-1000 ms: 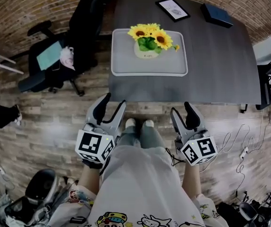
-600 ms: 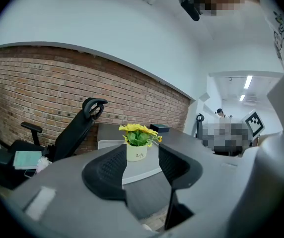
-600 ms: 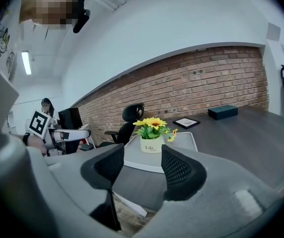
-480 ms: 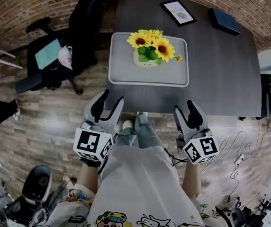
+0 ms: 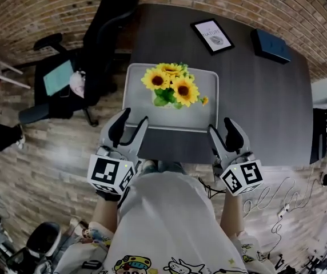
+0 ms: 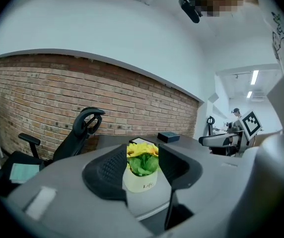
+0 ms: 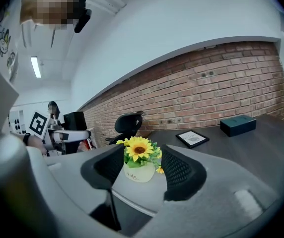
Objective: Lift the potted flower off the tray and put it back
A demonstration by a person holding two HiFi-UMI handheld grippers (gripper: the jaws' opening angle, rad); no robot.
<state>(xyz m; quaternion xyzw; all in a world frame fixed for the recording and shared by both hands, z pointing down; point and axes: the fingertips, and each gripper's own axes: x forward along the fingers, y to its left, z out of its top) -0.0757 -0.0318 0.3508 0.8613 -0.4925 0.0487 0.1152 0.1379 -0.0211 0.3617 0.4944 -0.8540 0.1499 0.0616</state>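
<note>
Standing upright near the middle of the grey tray (image 5: 199,116) on the dark table (image 5: 266,107), the potted sunflowers (image 5: 169,90) are untouched. The left gripper (image 5: 135,117) and right gripper (image 5: 219,124) hover by the tray's near corners, jaws apart, grasping nothing.

1. In the head view, the sunflowers (image 5: 172,84) hide nearly all of the pot (image 6: 142,182) from us.
2. We cannot read the print on the framed picture (image 5: 212,36); it is too small.
3. In the left gripper view, the jaws of the left tool (image 6: 143,152) cover both sides of the tray (image 6: 148,200).
</note>
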